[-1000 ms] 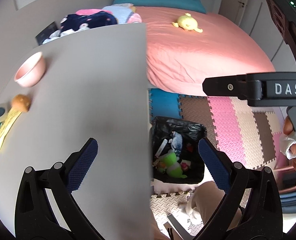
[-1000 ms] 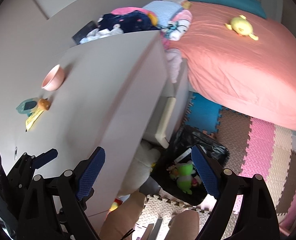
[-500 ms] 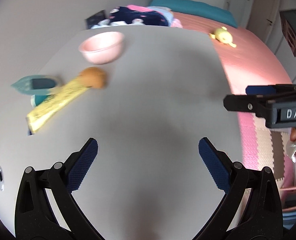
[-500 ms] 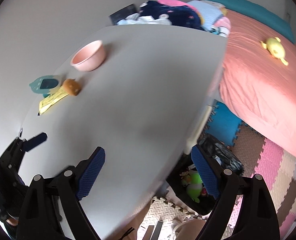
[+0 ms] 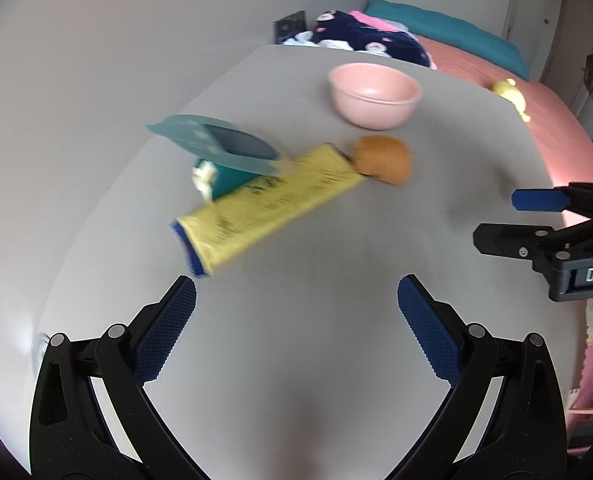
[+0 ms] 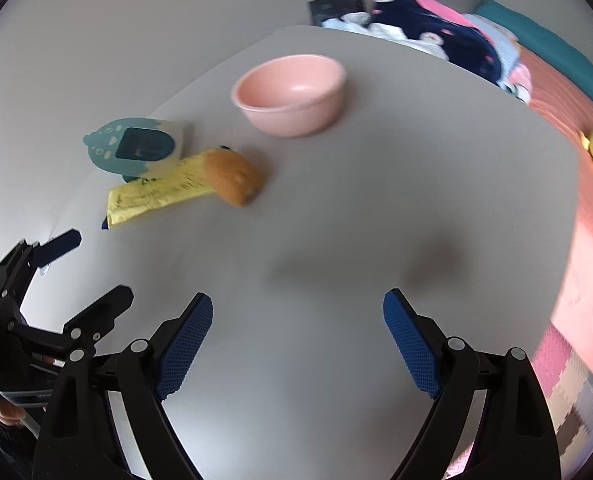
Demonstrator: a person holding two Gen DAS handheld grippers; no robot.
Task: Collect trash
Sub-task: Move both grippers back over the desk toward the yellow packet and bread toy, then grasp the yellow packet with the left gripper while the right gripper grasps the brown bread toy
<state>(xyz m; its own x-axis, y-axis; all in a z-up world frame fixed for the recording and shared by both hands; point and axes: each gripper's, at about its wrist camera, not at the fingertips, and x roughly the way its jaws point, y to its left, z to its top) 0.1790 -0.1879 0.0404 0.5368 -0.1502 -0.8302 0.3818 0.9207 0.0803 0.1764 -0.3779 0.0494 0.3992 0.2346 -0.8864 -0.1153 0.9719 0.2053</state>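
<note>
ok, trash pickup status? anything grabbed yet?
Done: nothing that these views show. In hand: nothing; the left hand-held gripper and the right hand-held gripper both hang open above the table. Left: the yellow wrapper, the brown bun-like lump and the teal packaging lie untouched by the pink bowl.

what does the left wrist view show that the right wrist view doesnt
Only the left wrist view: the right gripper from the side, and white crumpled stuff under the teal package.
Only the right wrist view: the left gripper at its left edge, and the foam floor mat.
Both: the table, pink bowl, yellow wrapper, brown bun, pink bed.
</note>
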